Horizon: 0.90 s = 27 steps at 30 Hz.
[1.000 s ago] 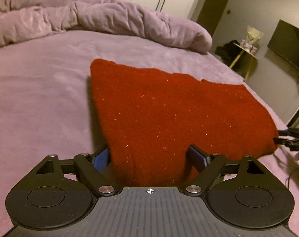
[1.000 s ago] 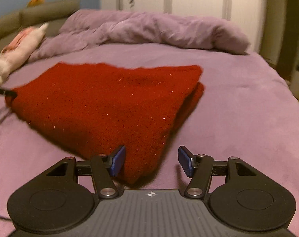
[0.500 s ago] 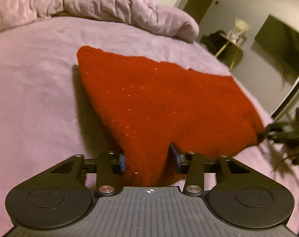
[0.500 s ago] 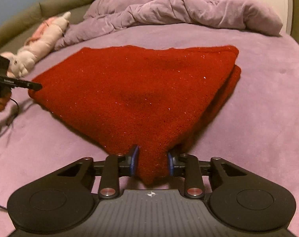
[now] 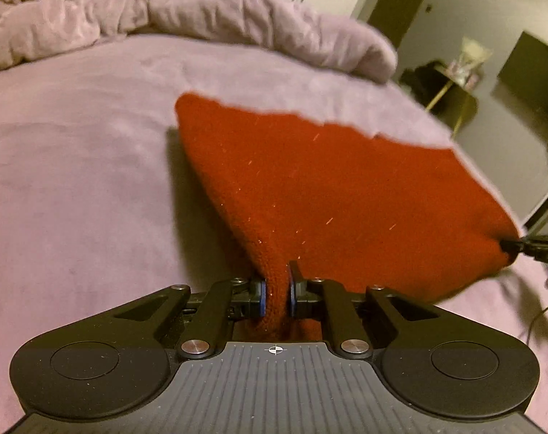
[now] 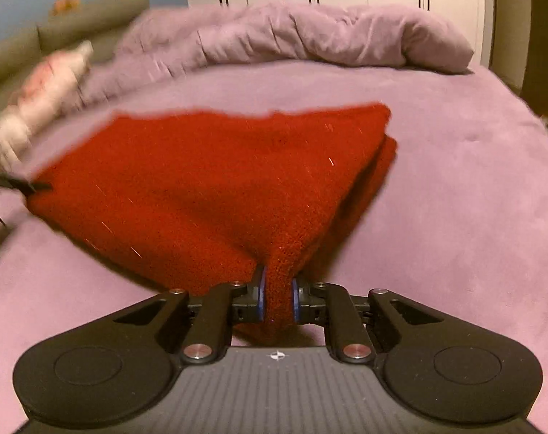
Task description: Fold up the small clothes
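A red knitted garment (image 5: 339, 195) lies folded on the purple bed sheet (image 5: 75, 181). My left gripper (image 5: 275, 293) is shut on its near left corner, the cloth pinched between the blue pads. My right gripper (image 6: 277, 294) is shut on the near right corner of the same garment (image 6: 208, 181), which is lifted toward me at both corners. The right gripper's tip shows at the garment's far corner in the left wrist view (image 5: 527, 247). The left gripper's tip shows in the right wrist view (image 6: 17, 182).
A bunched purple duvet (image 6: 310, 36) lies across the back of the bed. A pink plush toy (image 6: 38, 86) sits at the left by a sofa. A side table (image 5: 454, 86) and a dark screen (image 5: 530, 76) stand right of the bed.
Both grippers have closed from open onto the garment's near corners and pulled them up. The cloth now tents toward each gripper.
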Tool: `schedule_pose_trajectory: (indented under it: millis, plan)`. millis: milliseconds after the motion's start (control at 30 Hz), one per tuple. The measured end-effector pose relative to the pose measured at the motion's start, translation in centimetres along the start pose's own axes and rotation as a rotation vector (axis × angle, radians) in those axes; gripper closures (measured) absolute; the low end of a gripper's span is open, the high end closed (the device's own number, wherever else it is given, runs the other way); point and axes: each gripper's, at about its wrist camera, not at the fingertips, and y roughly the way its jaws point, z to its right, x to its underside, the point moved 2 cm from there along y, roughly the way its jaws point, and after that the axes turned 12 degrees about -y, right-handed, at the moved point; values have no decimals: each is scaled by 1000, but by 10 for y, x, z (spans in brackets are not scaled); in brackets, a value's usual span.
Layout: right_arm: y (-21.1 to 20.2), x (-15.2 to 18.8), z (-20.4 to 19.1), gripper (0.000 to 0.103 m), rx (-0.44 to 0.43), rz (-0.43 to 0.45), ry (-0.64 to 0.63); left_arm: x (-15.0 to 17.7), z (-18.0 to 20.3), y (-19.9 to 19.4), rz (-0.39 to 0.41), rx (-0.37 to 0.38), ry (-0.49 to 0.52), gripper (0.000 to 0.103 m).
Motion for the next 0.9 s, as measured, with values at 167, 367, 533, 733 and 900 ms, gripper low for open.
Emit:
schedule_pose_trajectory:
  millis: [167,367,533,733,900]
  plan:
    - [18,14,0,91,181,-144,-113,7,-3,14,-44,-158,43,69]
    - [-9,-10,-12,64,406,-86,-120,-3,17,-17,73,-345,88,26]
    - [5,-41,-53,62,417,41,-170,-11,56,-15,167,-374,76,14]
    - [79,-51,-100,61,319,54,-213,-2,87,55,111,-374,73,15]
    - [106,-40,-72,57,417,55,-214,3,83,83,122,-421,86,2]
